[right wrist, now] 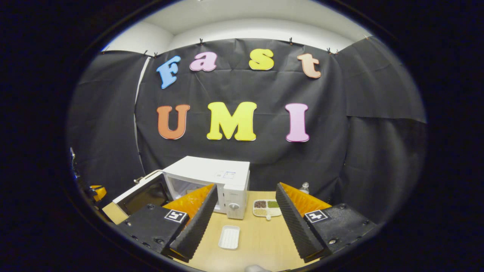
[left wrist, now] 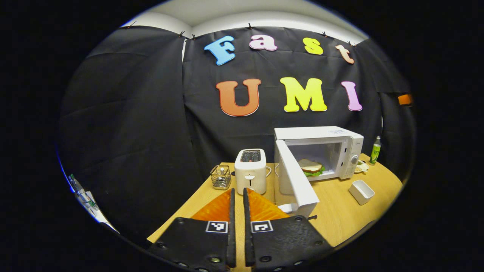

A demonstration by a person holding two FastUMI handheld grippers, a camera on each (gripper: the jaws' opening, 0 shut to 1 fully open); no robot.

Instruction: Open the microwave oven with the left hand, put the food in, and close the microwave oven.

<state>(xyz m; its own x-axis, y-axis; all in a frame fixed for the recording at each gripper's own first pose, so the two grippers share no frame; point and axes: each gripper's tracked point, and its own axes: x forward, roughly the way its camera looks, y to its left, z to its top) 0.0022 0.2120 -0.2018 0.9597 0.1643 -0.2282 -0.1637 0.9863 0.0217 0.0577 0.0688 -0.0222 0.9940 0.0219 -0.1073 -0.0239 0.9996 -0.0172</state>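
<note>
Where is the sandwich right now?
In the left gripper view, the sandwich lies inside the open microwave, behind its swung-out door and right of the toaster.

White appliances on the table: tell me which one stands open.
The microwave oven, right of the toaster. Its door is swung out and a sandwich sits inside; the toaster is smaller, with only top slots.

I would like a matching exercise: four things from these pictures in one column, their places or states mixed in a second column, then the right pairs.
Things:
1. microwave door
2. sandwich
3. toaster
4. white tray

Places or states:
A. left of the microwave
B. swung open
C. empty, on the table
D. inside the microwave

Pairs: 1-B, 2-D, 3-A, 4-C
</note>
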